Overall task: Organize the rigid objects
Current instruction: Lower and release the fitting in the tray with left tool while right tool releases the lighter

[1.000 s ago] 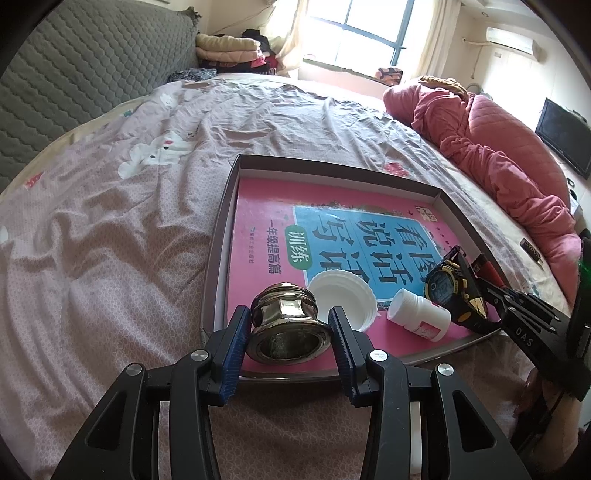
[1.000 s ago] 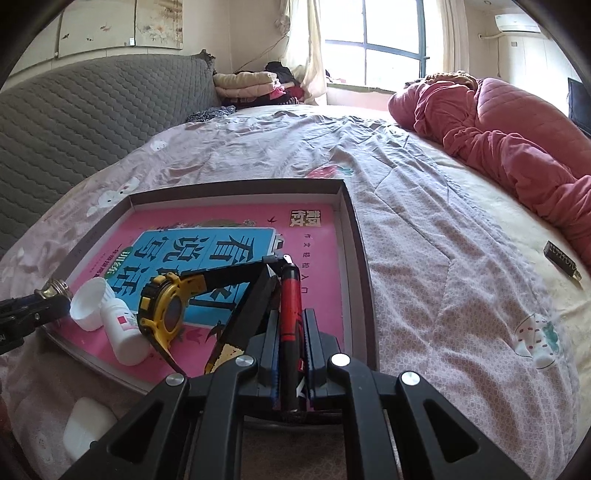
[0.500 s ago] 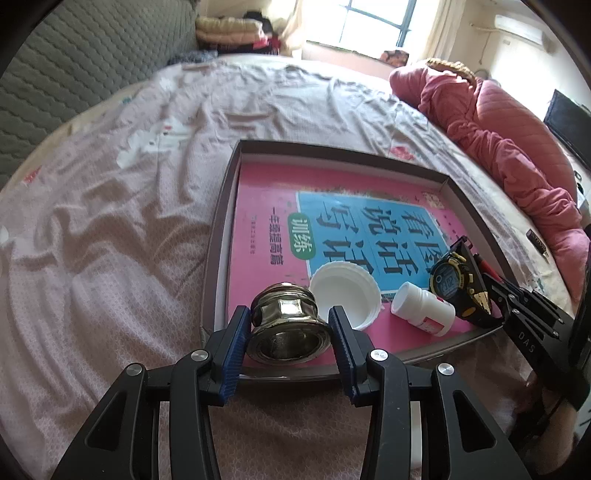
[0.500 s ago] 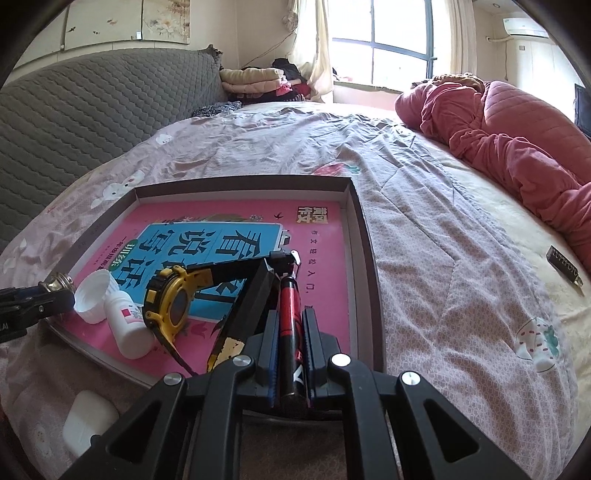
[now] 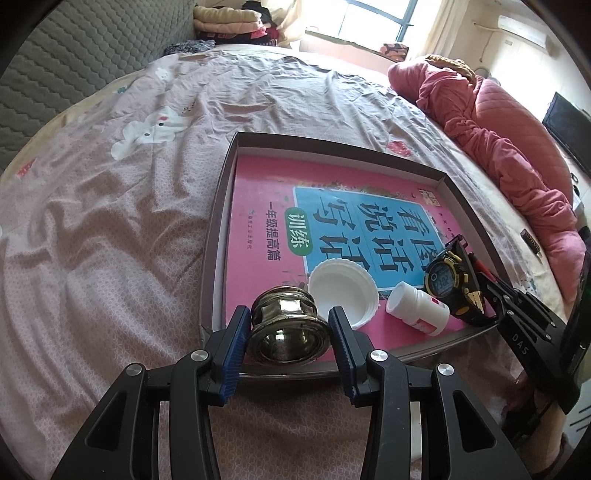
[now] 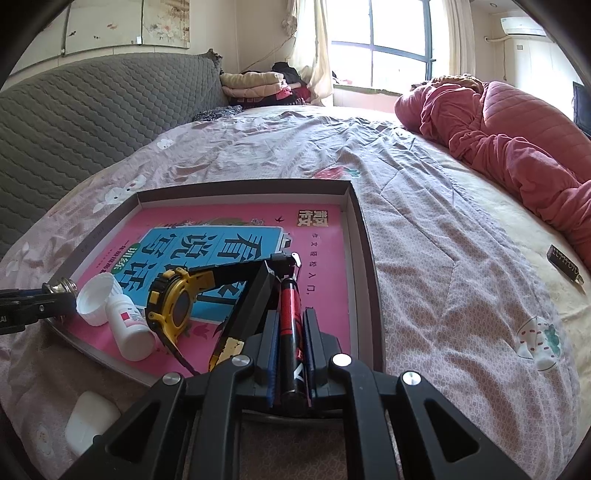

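A wide bed [image 5: 110, 229] fills the room, covered with a wrinkled pinkish sheet printed with white rabbits. A grey quilted headboard [image 6: 85, 110] runs along its far left side, with folded clothes [image 6: 255, 83] piled at its end beside a bright window [image 6: 384, 40]. A rose-red quilt [image 6: 509, 136] lies bunched along the right edge of the bed, and a wall air conditioner [image 6: 522, 26] hangs high to the right of the window.

On the sheet rests a shallow brown tray [image 5: 218, 221] holding a pink book [image 5: 258, 192] with a blue title panel. On the book's near end lie a white lid [image 5: 341, 286], turned hollow side up, a small white bottle [image 5: 417, 304] on its side just beside it, and a yellow and black watch [image 5: 445, 277] standing on edge next to the bottle. A white case [image 6: 88, 415] lies on the sheet outside the tray's near rim, and a small dark tag [image 6: 565, 260] lies well apart by the quilt.

The left gripper [image 5: 290, 330] points steeply down over the tray's near left corner, its blue pads clamped on either side of a brass fitting [image 5: 286, 325]. The right gripper [image 6: 290, 354] points down over the tray's near right edge, its jaws nearly closed and gripping a red and black pen [image 6: 290, 332] that reaches forward over the book, just beside the watch strap
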`<action>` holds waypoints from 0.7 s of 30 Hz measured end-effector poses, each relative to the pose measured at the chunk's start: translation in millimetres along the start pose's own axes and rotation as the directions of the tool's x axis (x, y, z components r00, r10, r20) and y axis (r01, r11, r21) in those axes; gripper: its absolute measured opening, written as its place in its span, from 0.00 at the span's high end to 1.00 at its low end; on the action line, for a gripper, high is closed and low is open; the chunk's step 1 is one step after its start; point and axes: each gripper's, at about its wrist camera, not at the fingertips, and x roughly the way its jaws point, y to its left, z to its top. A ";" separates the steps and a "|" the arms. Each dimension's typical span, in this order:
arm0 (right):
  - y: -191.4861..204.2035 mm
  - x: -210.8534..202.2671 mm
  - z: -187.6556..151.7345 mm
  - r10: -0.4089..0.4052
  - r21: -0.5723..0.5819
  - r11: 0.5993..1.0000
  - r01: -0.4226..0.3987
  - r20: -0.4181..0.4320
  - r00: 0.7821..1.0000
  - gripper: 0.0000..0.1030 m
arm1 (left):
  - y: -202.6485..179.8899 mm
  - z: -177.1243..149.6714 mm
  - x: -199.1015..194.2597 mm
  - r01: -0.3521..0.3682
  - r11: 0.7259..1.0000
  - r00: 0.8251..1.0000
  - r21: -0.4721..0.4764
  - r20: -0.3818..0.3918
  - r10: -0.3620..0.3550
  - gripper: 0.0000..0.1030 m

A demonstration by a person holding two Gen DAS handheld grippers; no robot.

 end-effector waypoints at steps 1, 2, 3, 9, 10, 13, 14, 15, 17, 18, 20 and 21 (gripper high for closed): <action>-0.7 -0.5 0.0 0.000 0.002 1.000 0.000 0.002 1.000 0.87 | -0.5 0.6 0.1 0.000 1.000 1.000 0.001 0.000 0.000 0.56; -1.1 -0.8 0.0 0.000 0.004 1.000 0.000 0.003 1.000 0.86 | -0.7 0.8 0.0 0.002 1.000 1.000 0.003 -0.001 -0.002 0.56; -0.8 -1.1 0.3 -0.001 0.005 1.000 0.001 0.004 1.000 0.85 | -1.1 0.8 0.0 0.003 1.000 1.000 0.005 -0.002 -0.003 0.55; -1.6 -2.8 0.6 0.004 0.015 1.000 -0.005 0.014 1.000 0.81 | -3.1 -0.2 -0.9 -0.004 1.000 1.000 0.013 0.007 0.003 0.52; -2.2 -3.6 0.0 0.004 0.017 1.000 -0.005 0.017 1.000 0.80 | -3.5 -0.6 -1.4 -0.002 1.000 1.000 0.014 0.009 0.002 0.51; -2.5 -5.9 -0.7 0.010 0.018 1.000 -0.011 0.024 1.000 0.79 | -4.0 -1.7 -3.9 -0.001 1.000 1.000 0.011 0.018 0.001 0.49; -2.4 -6.7 -1.1 0.012 0.018 1.000 -0.012 0.026 1.000 0.78 | -4.1 -2.2 -4.6 0.001 1.000 1.000 0.010 0.018 -0.001 0.49; -2.6 -7.8 -1.6 0.014 0.018 1.000 -0.014 0.029 0.999 0.78 | -4.3 -2.5 -5.3 0.002 1.000 1.000 0.008 0.020 -0.002 0.48; -2.0 -10.3 -2.3 0.011 0.015 1.000 -0.011 0.038 0.999 0.75 | -5.0 -3.0 -6.6 0.003 1.000 1.000 0.011 0.021 -0.003 0.48; -1.8 -11.2 -2.5 0.012 0.015 1.000 -0.013 0.041 0.999 0.73 | -5.4 -2.9 -7.1 0.007 1.000 1.000 0.013 0.020 -0.007 0.47; -1.2 -12.9 -3.1 0.014 0.013 1.000 -0.014 0.047 0.999 0.70 | -6.2 -3.7 -8.3 0.011 1.000 1.000 0.011 0.021 -0.011 0.47; -0.8 -13.4 -3.4 0.015 0.010 1.000 -0.016 0.048 0.999 0.68 | -6.8 -4.2 -9.2 0.007 1.000 1.000 0.012 0.023 -0.008 0.47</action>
